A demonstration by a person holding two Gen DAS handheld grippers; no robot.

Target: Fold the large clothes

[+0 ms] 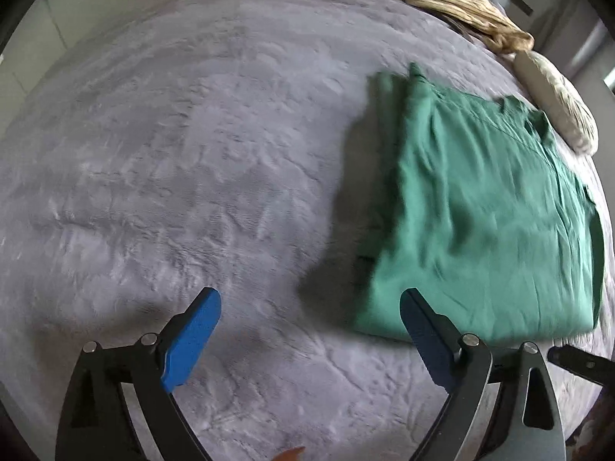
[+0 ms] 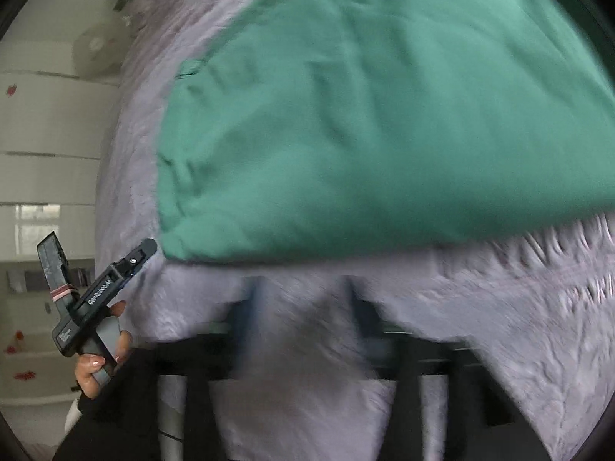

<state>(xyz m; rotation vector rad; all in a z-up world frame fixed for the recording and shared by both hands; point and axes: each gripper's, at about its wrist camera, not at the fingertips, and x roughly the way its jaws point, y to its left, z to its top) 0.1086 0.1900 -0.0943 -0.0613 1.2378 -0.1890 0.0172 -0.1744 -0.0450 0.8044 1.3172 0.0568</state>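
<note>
A green garment (image 1: 484,215) lies folded into a rough rectangle on the grey fleece bed cover (image 1: 173,153), at the right of the left wrist view. My left gripper (image 1: 309,338) is open and empty above the cover, its right blue finger (image 1: 423,330) near the garment's near-left corner. In the right wrist view the garment (image 2: 365,115) fills the upper frame. My right gripper (image 2: 303,307) is blurred by motion, its fingers apart, over bare cover just short of the garment's near edge. The left gripper's body (image 2: 103,292) and the hand holding it show at the left there.
Beige crumpled clothes (image 1: 453,0) and a cream bundle (image 1: 557,103) lie along the far right edge of the bed. A white wall with shelves (image 2: 46,153) stands past the bed's left edge. The grey cover (image 2: 519,326) spreads wide to the left of the garment.
</note>
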